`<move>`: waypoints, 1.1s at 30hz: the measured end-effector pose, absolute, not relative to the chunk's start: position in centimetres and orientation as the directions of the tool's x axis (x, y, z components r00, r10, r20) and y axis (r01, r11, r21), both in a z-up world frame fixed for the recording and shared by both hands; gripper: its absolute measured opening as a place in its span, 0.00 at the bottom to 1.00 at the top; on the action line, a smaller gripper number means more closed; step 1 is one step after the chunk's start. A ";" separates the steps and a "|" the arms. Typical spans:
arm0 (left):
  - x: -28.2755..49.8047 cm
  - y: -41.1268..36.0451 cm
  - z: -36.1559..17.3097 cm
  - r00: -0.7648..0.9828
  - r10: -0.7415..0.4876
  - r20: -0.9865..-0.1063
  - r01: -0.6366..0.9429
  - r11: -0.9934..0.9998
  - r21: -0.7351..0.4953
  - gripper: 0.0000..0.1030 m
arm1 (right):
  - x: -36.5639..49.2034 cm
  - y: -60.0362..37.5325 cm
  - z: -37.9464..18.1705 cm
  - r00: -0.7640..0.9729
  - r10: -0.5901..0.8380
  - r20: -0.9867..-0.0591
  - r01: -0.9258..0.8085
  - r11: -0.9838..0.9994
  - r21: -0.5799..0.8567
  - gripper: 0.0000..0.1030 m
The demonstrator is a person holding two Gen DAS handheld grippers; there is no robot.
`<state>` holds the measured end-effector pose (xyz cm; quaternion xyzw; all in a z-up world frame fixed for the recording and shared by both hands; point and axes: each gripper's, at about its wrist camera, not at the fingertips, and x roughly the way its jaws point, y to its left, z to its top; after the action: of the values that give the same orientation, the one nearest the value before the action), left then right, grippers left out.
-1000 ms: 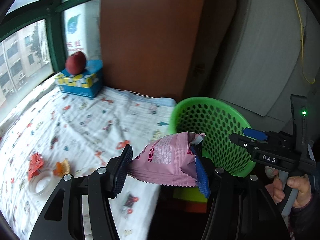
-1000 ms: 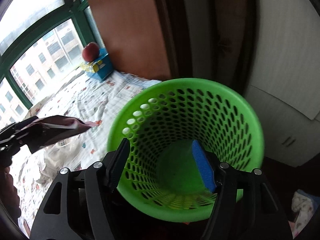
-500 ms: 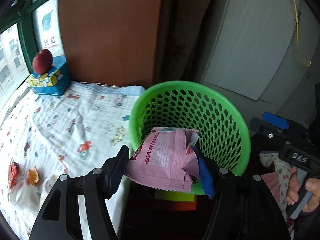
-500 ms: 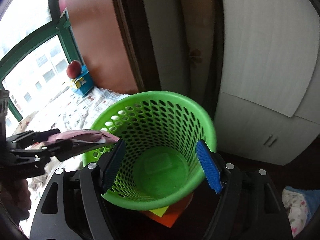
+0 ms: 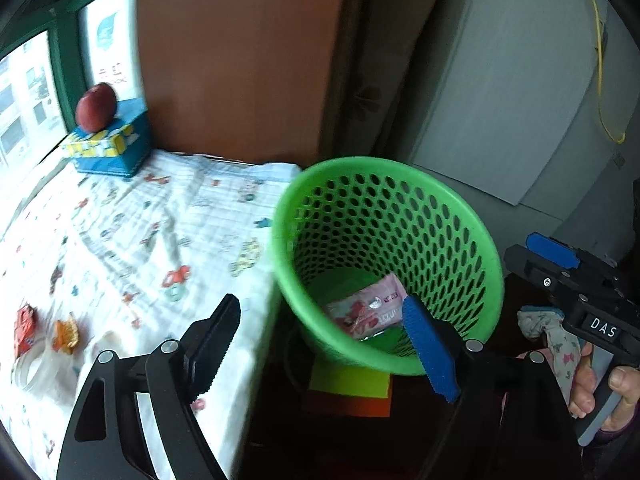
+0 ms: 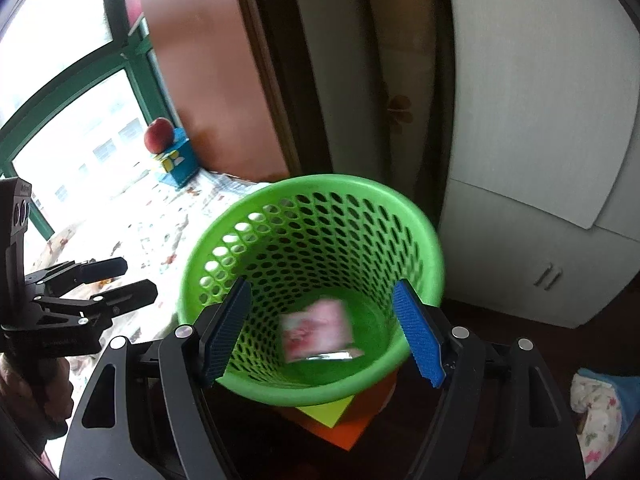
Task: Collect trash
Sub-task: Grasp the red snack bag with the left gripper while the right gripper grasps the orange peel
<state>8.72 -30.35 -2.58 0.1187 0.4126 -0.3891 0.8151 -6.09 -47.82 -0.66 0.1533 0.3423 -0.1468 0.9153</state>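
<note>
The pink snack wrapper (image 5: 366, 312) lies at the bottom of the green perforated basket (image 5: 476, 236), slightly blurred in the right wrist view, so its print cannot be read there. Both grippers stand spread with nothing between their fingers. The left gripper (image 5: 320, 344) hangs over the near rim of the basket, its black pad over the edge of the bed and its blue pad over the basket wall. The right gripper (image 6: 320, 332) straddles the basket's near rim, one blue pad to either side of the opening.

The basket stands just beside the corner of a bed covered with a white patterned sheet (image 5: 132, 236), on top of a yellow-green sheet (image 5: 348, 380) and an orange sheet (image 6: 348, 424) on the dark floor. At the far end of the bed, by the green-framed window (image 6: 132, 64), a red apple (image 5: 96, 107) sits on a blue and yellow box (image 5: 110, 148). Near the left edge of the sheet lie small orange and red scraps (image 5: 64, 334) beside what looks like a clear tape roll (image 5: 34, 372). A white cabinet (image 6: 532, 160) rises behind the basket, and floral cloth (image 6: 596, 412) lies on the floor to the right.
</note>
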 end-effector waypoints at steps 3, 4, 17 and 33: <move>9.4 -28.1 -2.2 0.399 -0.511 -0.761 0.698 0.708 -0.110 0.78 | -5.4 -46.8 -0.4 0.729 -0.147 -0.668 0.351 0.919 0.181 0.72; 9.7 -27.4 -2.1 0.411 -0.501 -0.761 0.685 0.721 -0.104 0.78 | -5.1 -46.4 -0.3 0.731 -0.137 -0.668 0.340 0.922 0.183 0.72; 16.6 -14.4 -1.8 0.562 -0.282 -0.778 0.401 0.915 -0.041 0.84 | -0.4 -39.9 0.8 0.747 -0.024 -0.664 0.194 0.964 0.183 0.73; 28.8 -3.4 -7.1 0.447 -0.140 -0.883 0.128 0.988 -0.091 0.91 | 6.1 -32.2 -0.5 0.710 0.107 -0.696 0.031 0.983 0.182 0.76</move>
<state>28.83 -3.38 -7.09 -0.0057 0.5197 -0.0785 0.8507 6.13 -32.24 -0.54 0.0905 0.3801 0.0206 0.9203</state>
